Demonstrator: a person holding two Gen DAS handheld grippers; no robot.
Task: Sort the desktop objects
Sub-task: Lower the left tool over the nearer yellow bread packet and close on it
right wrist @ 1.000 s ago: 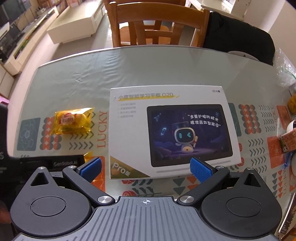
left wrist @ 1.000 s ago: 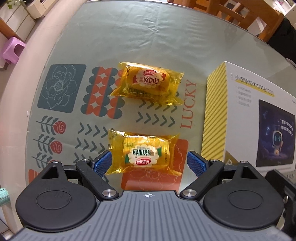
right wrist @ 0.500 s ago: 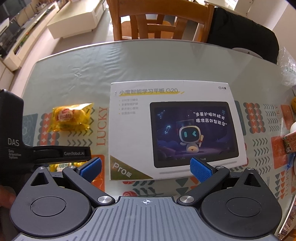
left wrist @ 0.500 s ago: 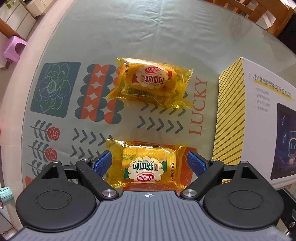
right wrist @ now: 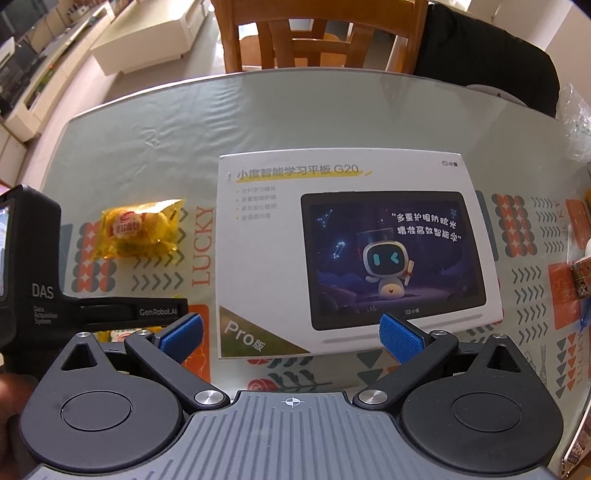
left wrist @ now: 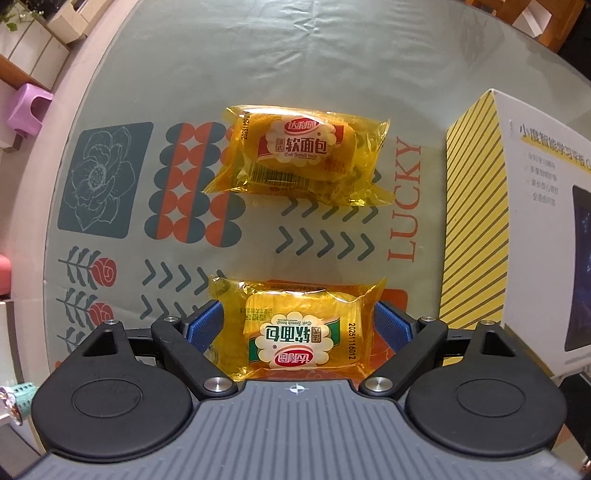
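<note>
Two yellow bread packets lie on the patterned table. The near packet (left wrist: pixel 295 328) sits between the blue pads of my left gripper (left wrist: pixel 297 325), which is open and straddles it; whether the pads touch the wrapper I cannot tell. The far packet (left wrist: pixel 299 158) lies beyond it, and also shows in the right wrist view (right wrist: pixel 138 229). A white tablet box (right wrist: pixel 354 251) with a yellow striped side (left wrist: pixel 476 229) lies to the right. My right gripper (right wrist: pixel 291 334) is open and empty above the box's near edge.
The left gripper's black body (right wrist: pixel 40 295) stands at the left of the right wrist view. A wooden chair (right wrist: pixel 310 33) stands behind the table. Small items (right wrist: pixel 581 280) and a plastic bag (right wrist: pixel 580 122) lie at the table's right edge.
My left gripper has moved forward and down, so the near packet now sits deeper between its pads. The left gripper's body has come into the right wrist view. The right gripper barely moved.
</note>
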